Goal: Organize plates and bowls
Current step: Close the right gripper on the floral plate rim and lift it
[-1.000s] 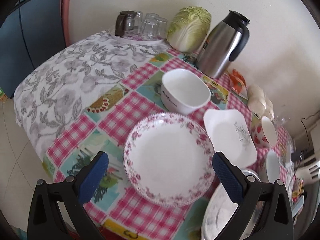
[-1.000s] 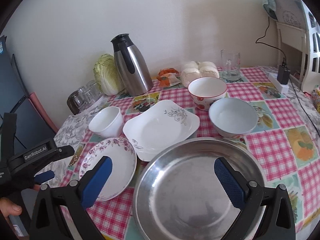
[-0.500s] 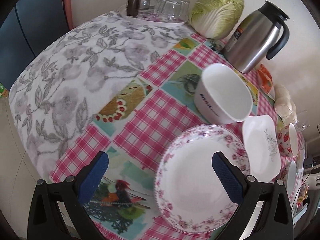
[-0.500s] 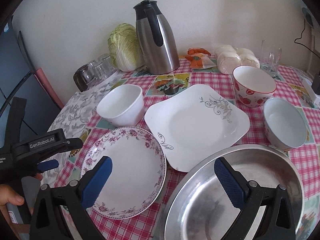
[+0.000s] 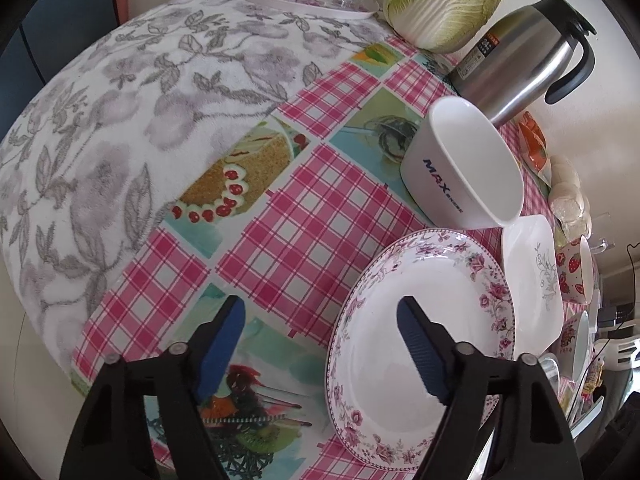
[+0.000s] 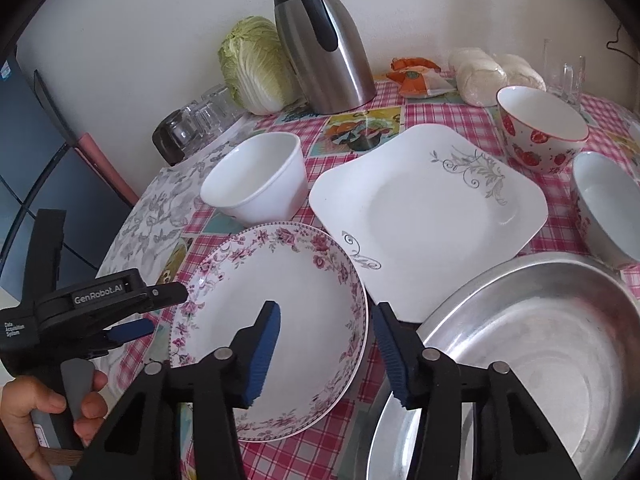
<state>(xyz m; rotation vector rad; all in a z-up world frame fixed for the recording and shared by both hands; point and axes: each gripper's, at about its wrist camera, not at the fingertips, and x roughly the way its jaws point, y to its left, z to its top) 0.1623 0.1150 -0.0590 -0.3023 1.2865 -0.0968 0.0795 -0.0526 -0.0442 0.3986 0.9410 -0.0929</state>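
Over the round, pink-flowered china plate point(image 6: 276, 320), the right gripper point(image 6: 326, 344) and left gripper point(image 5: 320, 344) are closing astride its three and nine o'clock rims, gripping nothing yet; next, pinch and lift.

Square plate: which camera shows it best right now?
The right wrist view: the square plate lies whole and near centre, scroll pattern clear. The left wrist view shows only a squeezed sliver at its right edge, behind the floral plate.

A home dining spot: checked tablecloth point(image 6: 432, 116), cabbage point(image 6: 256, 66), thermos point(image 6: 320, 40), glasses point(image 6: 200, 120) near the table's wall edge.
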